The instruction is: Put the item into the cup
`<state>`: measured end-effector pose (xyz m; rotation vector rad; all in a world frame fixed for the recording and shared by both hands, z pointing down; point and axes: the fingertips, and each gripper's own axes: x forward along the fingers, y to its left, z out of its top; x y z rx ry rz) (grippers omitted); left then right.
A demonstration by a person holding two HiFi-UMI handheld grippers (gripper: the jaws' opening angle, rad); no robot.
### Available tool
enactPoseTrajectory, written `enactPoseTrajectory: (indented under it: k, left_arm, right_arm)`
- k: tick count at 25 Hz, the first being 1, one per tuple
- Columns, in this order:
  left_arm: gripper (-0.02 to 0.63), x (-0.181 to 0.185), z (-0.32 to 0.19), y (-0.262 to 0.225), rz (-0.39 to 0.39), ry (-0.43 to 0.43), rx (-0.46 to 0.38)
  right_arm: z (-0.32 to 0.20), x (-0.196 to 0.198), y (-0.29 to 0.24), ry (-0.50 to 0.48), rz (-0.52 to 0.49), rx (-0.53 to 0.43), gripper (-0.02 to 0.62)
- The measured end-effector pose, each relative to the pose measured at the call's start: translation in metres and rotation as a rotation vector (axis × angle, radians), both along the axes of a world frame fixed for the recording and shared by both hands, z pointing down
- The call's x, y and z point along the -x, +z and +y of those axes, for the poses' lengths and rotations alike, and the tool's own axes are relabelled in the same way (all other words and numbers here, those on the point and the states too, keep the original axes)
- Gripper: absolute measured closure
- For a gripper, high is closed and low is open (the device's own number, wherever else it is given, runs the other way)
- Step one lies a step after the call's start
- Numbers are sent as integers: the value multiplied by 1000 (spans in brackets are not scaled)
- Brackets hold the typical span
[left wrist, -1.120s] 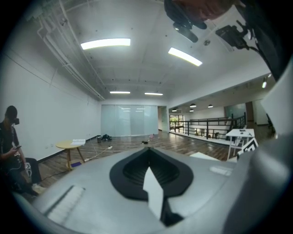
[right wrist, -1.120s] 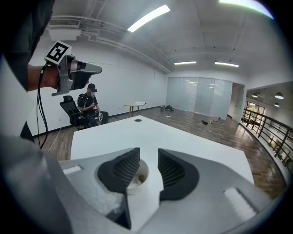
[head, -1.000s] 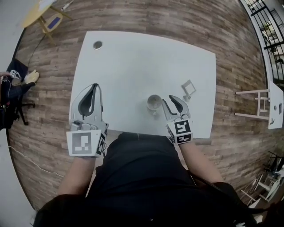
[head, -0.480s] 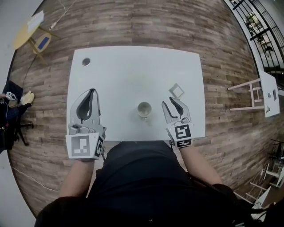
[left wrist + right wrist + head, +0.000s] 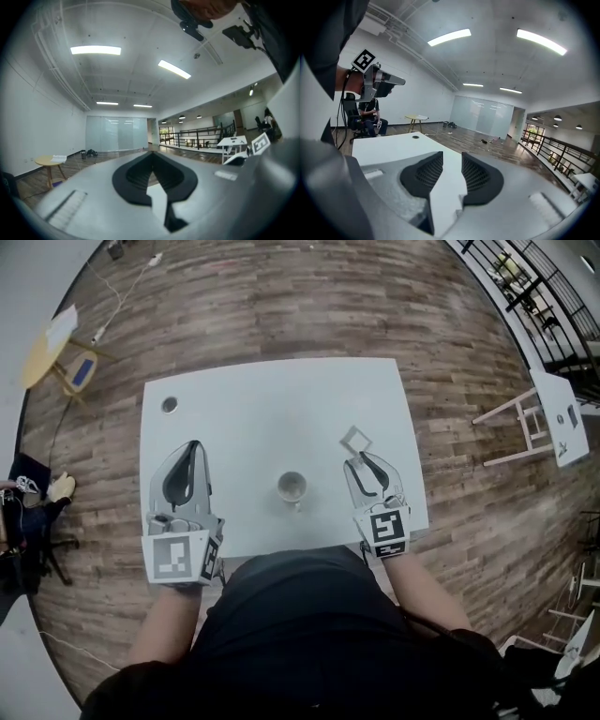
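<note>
The left gripper (image 5: 194, 446) is held level over the near left part of the white table (image 5: 253, 399) and points away from the person. Its jaws are pressed together at the tips on nothing. One cup (image 5: 292, 487) stands to its right, between the two grippers. The right gripper (image 5: 359, 460) also points forward, jaws spread and empty. One small square item (image 5: 355, 439) lies just ahead of its tips.

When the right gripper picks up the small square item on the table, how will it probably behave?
The square item looks like a thin hollow frame lying flat on the white table, so it is probably light. Lying so low, it may slide rather than lift as the right gripper closes. Its straight edges suggest it will not roll.
</note>
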<state>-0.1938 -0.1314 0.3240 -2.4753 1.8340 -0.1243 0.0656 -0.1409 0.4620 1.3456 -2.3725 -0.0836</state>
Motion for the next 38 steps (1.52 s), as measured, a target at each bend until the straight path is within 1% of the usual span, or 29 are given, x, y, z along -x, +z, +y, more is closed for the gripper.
enactPoseTrajectory:
  k: [4, 6, 11, 19, 23, 27, 28, 33, 38]
  left_arm:
    - [598, -11, -5, -2, 3, 33, 6]
    - [598, -19, -7, -4, -1, 53, 3]
    - [599, -39, -18, -5, -12, 105, 11]
    - [599, -73, -34, 0, -14, 191, 26]
    - [599, -85, -35, 3, -19, 215, 36]
    - [599, -86, -37, 5, -20, 217, 48]
    - [599, -85, -38, 5, -21, 216, 49]
    - [598, -88, -35, 5, -25, 208, 48]
    - [599, -81, -32, 6, -18, 187, 48]
  right_arm:
    - [0, -18, 6, 59, -36, 24, 468]
    - [1, -28, 7, 84, -46, 26, 485]
    - [4, -51, 11, 159, -84, 50, 488]
    - [14, -81, 17, 238, -101, 59, 488]
    - [18, -87, 23, 252, -110, 66, 488]
    - [19, -85, 26, 252, -115, 69, 490]
    - [19, -85, 26, 251, -117, 70, 506]
    - [19, -88, 25, 247, -127, 64, 525]
    - [18, -86, 23, 239, -129, 58, 554]
